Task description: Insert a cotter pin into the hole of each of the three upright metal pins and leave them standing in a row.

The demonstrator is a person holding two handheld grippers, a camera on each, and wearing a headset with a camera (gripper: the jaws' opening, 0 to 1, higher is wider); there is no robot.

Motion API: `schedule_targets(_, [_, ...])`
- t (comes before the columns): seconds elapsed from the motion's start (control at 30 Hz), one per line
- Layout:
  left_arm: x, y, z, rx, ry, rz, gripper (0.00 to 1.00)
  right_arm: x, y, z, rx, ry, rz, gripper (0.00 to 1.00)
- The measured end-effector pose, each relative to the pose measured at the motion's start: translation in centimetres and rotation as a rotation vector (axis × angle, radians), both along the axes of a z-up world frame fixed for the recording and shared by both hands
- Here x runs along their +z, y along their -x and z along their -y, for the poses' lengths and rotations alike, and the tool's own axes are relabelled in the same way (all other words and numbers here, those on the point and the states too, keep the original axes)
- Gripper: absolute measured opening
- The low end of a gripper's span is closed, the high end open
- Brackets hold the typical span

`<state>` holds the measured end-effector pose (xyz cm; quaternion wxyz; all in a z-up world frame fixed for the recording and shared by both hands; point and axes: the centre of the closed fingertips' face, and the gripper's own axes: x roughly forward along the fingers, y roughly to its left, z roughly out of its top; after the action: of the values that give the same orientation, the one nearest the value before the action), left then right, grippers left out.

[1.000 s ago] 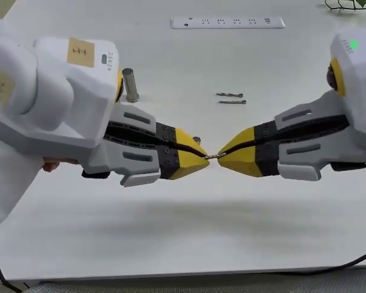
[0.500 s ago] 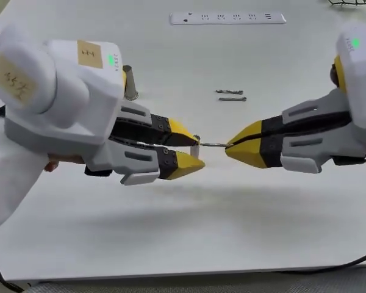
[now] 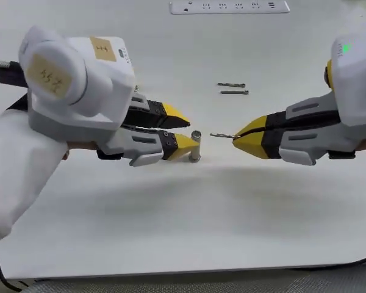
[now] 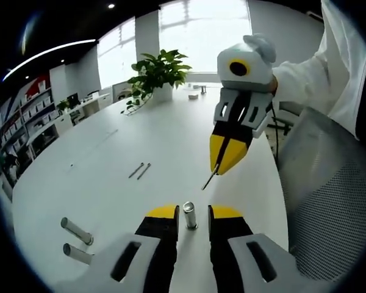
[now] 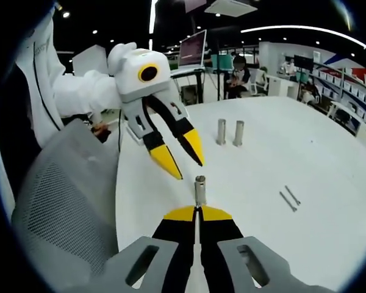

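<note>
Now the left gripper [image 3: 190, 131] had its jaws spread; 1.0 s earlier they were pressed together, tip to tip with the right gripper [image 3: 235, 139]. The metal pin [image 3: 196, 146] stood upright on the table [image 3: 171, 207] between the spread jaws, with a gap on each side in the left gripper view. The right gripper was pinching the cotter pin [image 3: 221, 135] and had drawn back, so the free tip sat just short of the metal pin, not touching.

Judgement: pin 1 released and standing, cotter not seated, insertion still to do.

The 2 spare cotter pins [image 3: 232, 85] lay well beyond. The other 2 metal pins [image 5: 221, 132] stood side by side farther back.

Hard to make out:
- The cross-hole was too small to see.
- The right gripper's jaws covered most of the cotter pin's length.
- In the head view the lower left jaw overlapped the pin's base.
</note>
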<state>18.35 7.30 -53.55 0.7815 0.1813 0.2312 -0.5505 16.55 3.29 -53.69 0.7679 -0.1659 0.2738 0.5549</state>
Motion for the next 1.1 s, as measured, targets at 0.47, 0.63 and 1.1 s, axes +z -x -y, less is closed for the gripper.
schedule_targets(0.47, [-1.6,-0.7,0.8,-0.053,-0.042,-0.022,0.13,-1.4,-0.9,-0.3,-0.001,0.014,-0.007,0.0])
schedule_targets(0.63, [-1.7,-0.8,1.1,-0.062,-0.044,-0.024,0.08,-1.3,-1.0,-0.3,-0.005,0.013,-0.009,0.0])
schedule_targets(1.1, [-1.6,-0.3,1.6,-0.066,-0.043,-0.053,0.06,-1.9,-1.2,-0.9,0.035,0.024,-0.001,0.0])
